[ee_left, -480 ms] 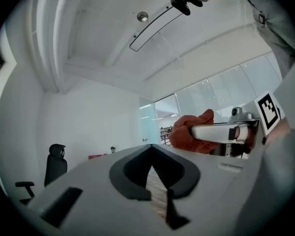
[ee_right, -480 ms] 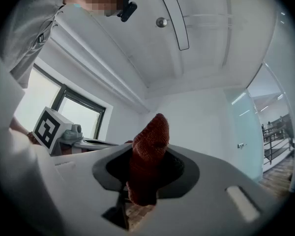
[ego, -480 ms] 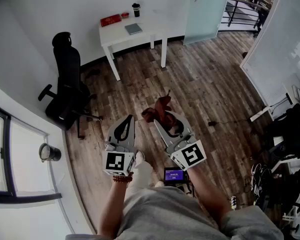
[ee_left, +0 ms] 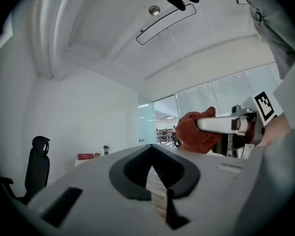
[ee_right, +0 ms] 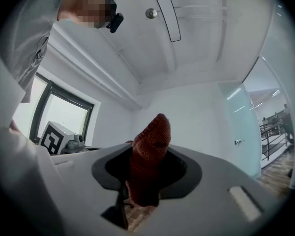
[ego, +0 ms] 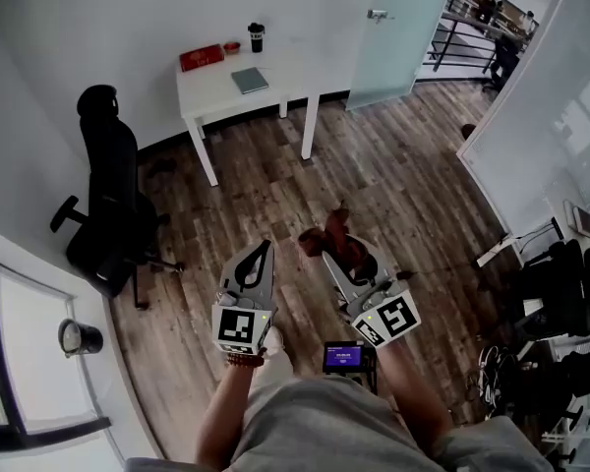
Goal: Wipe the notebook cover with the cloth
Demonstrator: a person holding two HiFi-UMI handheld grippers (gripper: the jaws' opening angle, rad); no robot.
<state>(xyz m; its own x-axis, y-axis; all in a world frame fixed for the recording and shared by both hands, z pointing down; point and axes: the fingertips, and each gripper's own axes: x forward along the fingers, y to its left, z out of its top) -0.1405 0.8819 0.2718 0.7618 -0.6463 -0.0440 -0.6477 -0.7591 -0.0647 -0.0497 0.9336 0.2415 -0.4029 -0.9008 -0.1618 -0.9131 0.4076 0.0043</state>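
Right gripper (ego: 327,255) forward, clamping cloth (ego: 335,234), left gripper (ego: 266,248) closed alongside

The left forearm (ego: 224,411) and right forearm (ego: 410,406) reach forward side by side, the grippers roughly level and apart from each other. The left gripper (ego: 266,248) has its jaws closed together on nothing. The right gripper (ego: 330,257) has its jaws clamped on the rust-red cloth (ego: 336,236).

1. The notebook (ego: 249,80) is thin, grey-blue and closed. It lies flat near the middle of the white table (ego: 206,91), a little askew to the table's edges.
2. The cloth (ee_right: 150,149) is red-brown and knitted. It is bunched up and pinched in the right claw (ee_right: 143,183). One end sticks up past the tips. It is far from the table.
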